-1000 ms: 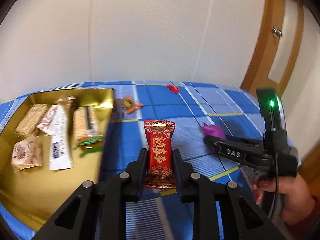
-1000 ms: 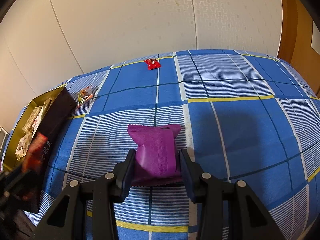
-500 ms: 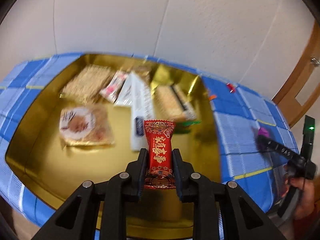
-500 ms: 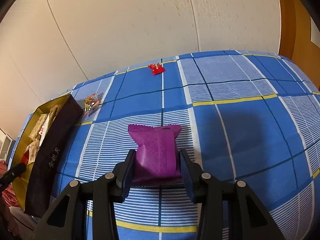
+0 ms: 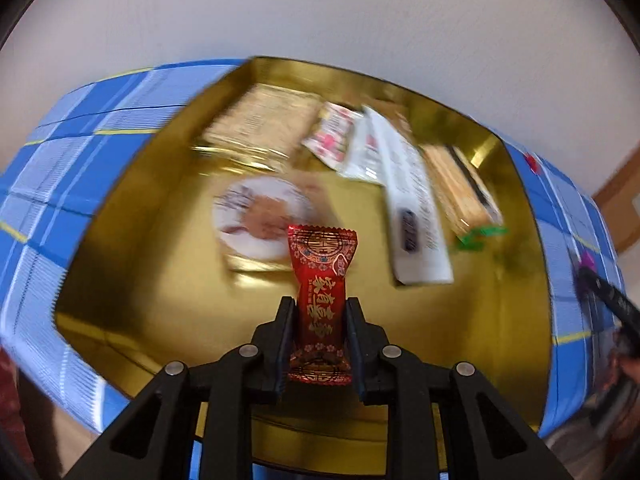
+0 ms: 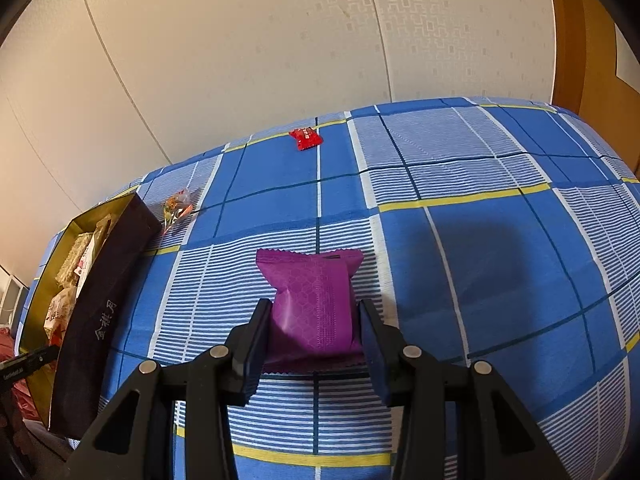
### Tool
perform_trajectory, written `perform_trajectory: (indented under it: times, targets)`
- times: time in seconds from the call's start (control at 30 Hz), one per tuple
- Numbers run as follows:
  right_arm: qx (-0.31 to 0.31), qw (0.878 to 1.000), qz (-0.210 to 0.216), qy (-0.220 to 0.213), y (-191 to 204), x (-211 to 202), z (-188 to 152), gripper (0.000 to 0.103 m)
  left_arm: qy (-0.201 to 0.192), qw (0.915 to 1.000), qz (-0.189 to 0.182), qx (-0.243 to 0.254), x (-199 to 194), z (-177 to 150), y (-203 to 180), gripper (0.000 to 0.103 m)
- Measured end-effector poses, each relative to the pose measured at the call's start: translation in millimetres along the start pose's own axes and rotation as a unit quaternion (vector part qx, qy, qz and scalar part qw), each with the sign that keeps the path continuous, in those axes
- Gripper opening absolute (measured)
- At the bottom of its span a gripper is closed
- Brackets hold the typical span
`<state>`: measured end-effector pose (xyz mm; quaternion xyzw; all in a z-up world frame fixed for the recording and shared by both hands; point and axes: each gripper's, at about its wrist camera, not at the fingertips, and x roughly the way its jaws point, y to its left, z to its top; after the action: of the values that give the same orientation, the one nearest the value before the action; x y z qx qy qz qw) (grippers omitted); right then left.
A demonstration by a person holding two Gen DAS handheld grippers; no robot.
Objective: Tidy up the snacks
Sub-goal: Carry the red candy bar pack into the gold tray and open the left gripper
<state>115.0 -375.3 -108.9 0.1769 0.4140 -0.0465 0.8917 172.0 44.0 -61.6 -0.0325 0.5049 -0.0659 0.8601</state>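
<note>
My left gripper (image 5: 319, 312) is shut on a red candy wrapper with gold lettering (image 5: 322, 300), held upright over the open gold box (image 5: 160, 292). Inside that box lie several snack packs: a cracker pack (image 5: 260, 128), a round pastry pack (image 5: 260, 220) and a long white bar (image 5: 412, 208). My right gripper (image 6: 316, 320) is shut on a purple snack packet (image 6: 314, 304) just over the blue plaid cloth (image 6: 500, 248). The same box (image 6: 100, 296) shows at the far left of the right wrist view, with the left gripper's tip (image 6: 28, 360) at its near end.
A small red candy (image 6: 306, 139) lies far back on the cloth. An orange clear-wrapped sweet (image 6: 176, 206) sits beside the box's far corner. The right gripper's arm and a hand (image 5: 612, 320) appear at the right edge. A wall stands behind; a wooden door frame (image 6: 580, 40) is at right.
The left gripper carried the red candy from over the plaid cloth leftward to above the gold box and tipped downward. The right gripper kept still with the purple packet.
</note>
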Motion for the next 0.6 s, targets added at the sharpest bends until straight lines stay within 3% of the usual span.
perform_trajectory:
  times: [0.07, 0.1, 0.17, 0.23, 0.37, 0.6]
  targets:
    - [0.0, 1.0, -0.001, -0.001, 0, 0, 0, 0.044, -0.009, 0.9999, 0.007, -0.012, -3, 0, 6, 0.03]
    - [0.001, 1.0, 0.0, -0.001, 0, -1, 0, 0.044, -0.015, 0.9997, -0.009, -0.016, -6, -2, 8, 0.034]
    - [0.002, 1.0, 0.001, -0.003, -1, -1, 0, 0.044, -0.037, 0.9987, -0.032, -0.013, -16, -5, 7, 0.066]
    - [0.004, 1.0, 0.002, -0.005, -2, -1, -1, 0.044, -0.077, 0.9965, -0.031, -0.006, -32, -10, 4, 0.085]
    - [0.004, 1.0, 0.005, -0.012, -2, -4, -1, 0.044, -0.118, 0.9925, -0.034, -0.004, -46, -9, 3, 0.085]
    - [-0.025, 0.999, 0.033, -0.031, 20, -14, -5, 0.044, -0.127, 0.9917, -0.008, -0.017, -47, -7, 3, 0.086]
